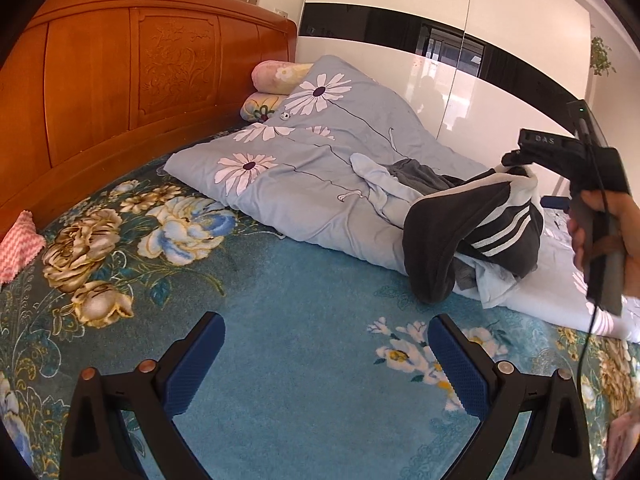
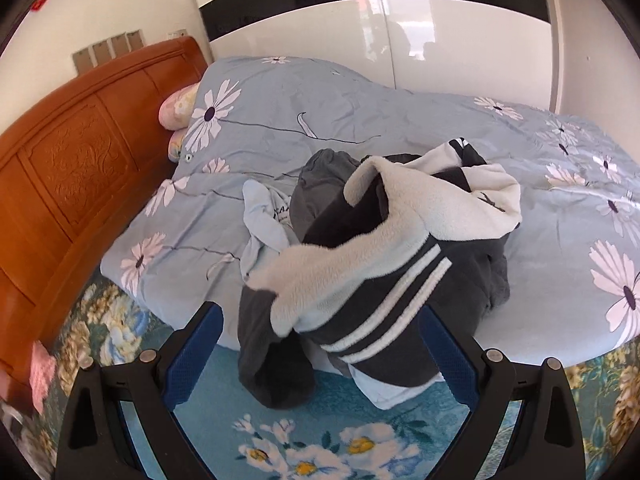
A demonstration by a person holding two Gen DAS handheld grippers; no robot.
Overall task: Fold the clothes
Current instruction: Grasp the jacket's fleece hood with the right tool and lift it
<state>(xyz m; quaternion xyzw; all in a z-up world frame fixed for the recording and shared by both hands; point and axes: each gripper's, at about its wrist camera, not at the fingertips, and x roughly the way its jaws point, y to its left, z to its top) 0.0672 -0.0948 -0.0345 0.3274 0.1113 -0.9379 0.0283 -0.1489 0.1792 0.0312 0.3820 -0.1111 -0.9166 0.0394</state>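
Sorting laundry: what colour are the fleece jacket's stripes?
White stripes on dark grey; clearest in right wrist view.

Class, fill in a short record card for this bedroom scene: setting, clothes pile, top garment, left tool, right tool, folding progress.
setting: bed with teal floral sheet, blue daisy quilt, wooden headboard
clothes pile: heaped on the quilt's edge, spilling onto the sheet
top garment: dark fleece garment with white stripes, crumpled
other clothes: light blue garment, grey garment
left tool: open, over bare sheet, holding nothing
right tool: open, fingers either side of the fleece garment
folding progress: nothing folded yet
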